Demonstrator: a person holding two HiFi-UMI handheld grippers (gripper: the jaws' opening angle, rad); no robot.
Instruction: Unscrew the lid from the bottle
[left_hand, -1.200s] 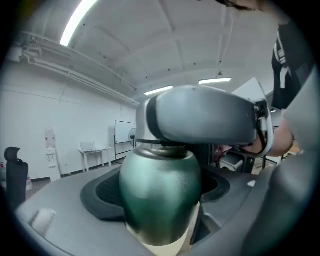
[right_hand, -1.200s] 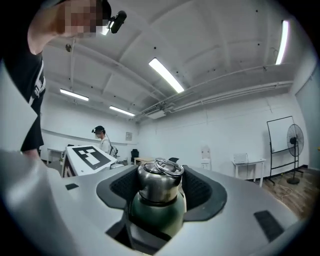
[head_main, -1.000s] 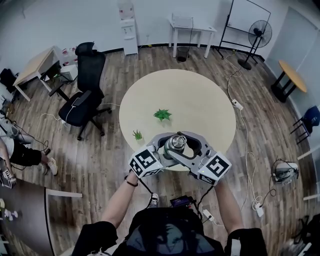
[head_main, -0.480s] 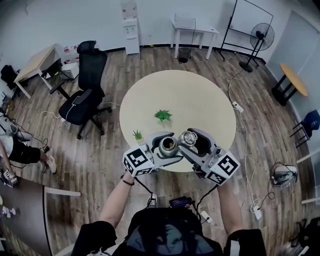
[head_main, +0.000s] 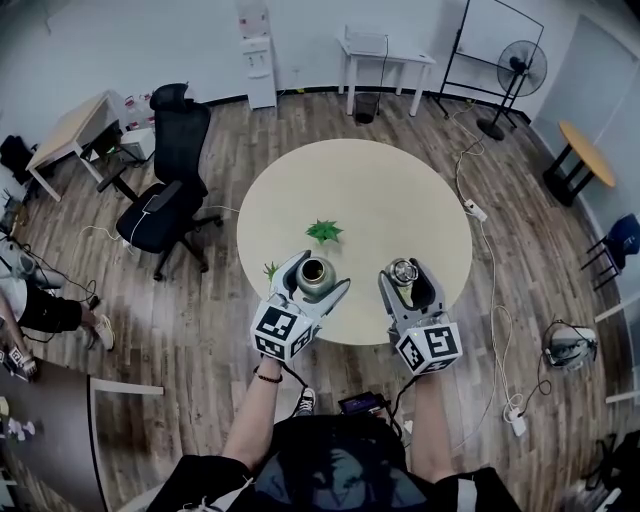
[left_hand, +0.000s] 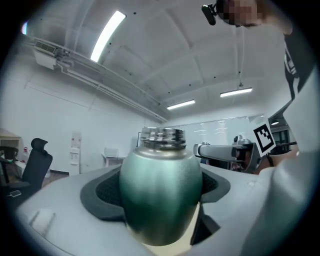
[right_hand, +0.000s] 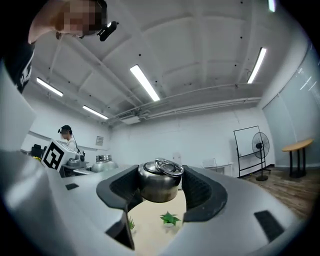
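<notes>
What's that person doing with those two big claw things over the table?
A person holds a two-jaw gripper in each hand above the round table. The left gripper is clamped on a green metal bottle, whose threaded mouth is bare. The right gripper grips the silver lid by its sides, apart from the bottle and to its right. So the lid is already off.

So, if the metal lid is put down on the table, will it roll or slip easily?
The lid looks like rigid, polished metal, so it is probably slippery. Its sides bulge, so laid sideways it may roll; set rim down it likely sits steady.
</notes>
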